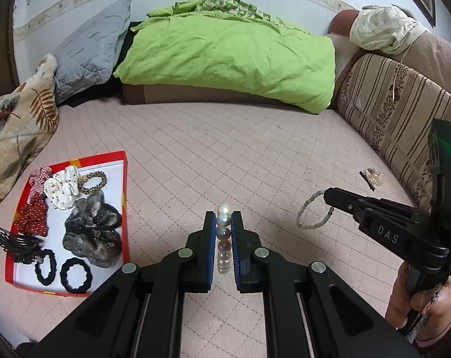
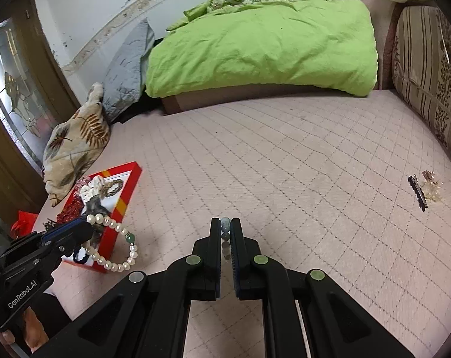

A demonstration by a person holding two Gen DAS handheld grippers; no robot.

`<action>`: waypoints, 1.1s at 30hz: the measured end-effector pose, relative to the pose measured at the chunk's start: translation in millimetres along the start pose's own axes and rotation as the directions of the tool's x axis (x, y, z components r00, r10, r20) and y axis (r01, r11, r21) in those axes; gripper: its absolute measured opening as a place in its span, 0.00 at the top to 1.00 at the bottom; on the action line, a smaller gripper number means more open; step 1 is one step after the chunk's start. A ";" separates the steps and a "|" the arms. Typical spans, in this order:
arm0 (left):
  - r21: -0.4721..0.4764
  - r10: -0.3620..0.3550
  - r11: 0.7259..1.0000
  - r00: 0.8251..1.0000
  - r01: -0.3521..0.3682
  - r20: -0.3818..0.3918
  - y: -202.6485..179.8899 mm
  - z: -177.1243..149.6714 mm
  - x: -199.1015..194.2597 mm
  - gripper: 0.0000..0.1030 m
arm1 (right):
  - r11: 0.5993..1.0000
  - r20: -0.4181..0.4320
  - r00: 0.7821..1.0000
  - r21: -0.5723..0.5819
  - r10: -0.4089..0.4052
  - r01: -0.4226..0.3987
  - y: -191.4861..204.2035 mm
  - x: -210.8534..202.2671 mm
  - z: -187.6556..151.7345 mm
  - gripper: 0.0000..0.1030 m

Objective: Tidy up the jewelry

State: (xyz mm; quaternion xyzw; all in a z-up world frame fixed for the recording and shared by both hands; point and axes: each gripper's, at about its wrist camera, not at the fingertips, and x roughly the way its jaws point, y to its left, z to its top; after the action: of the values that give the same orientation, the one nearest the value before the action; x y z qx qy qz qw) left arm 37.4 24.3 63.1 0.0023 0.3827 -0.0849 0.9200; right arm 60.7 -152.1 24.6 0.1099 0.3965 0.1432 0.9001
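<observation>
Left tool (image 1: pixel 224 226) clamps pearl bracelet (image 2: pixel 118 244); right tool (image 2: pixel 225 232) clamps pale bead bracelet (image 1: pixel 310 211); both lifted clear of bed (image 1: pixel 255 155), likely bound for red tray (image 1: pixel 125 179).

A pearl bracelet (image 1: pixel 224 240) with one green bead hangs as a loop, pinched between the left gripper's (image 1: pixel 224 217) fingers. A thin bracelet of pale beads (image 1: pixel 313 210) dangles from the right gripper's (image 2: pixel 225 223) closed tips.

The white letters "DAS" stand on the side of the right hand-held gripper (image 1: pixel 324 192), at the right. The white words "GenRobot.AI" stand on the left hand-held gripper (image 2: pixel 89 223), at the near left.
</observation>
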 end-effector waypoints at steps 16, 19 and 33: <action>0.015 0.032 0.999 0.996 -0.034 0.080 3.0 -1.7 -48.7 0.91 | 0.998 0.018 0.999 -0.057 0.037 -0.036 35.8 -20.5 -9.5 0.94; 0.005 0.042 0.999 0.995 -0.043 0.087 8.3 -1.8 -52.6 0.91 | 0.997 0.016 0.999 -0.071 0.045 -0.044 44.0 -21.6 -10.5 0.94; -0.084 0.098 0.992 0.990 -0.090 0.103 56.3 -2.8 -70.2 0.91 | 0.983 -0.002 0.995 -0.155 0.096 -0.095 93.8 -18.6 -10.6 0.94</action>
State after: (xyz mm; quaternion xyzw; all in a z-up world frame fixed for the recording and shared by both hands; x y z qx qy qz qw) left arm -4.3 90.9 107.2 -0.0205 0.3354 -0.0262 0.9415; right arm 24.9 -69.9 59.5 0.0592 0.3760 0.2162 0.8991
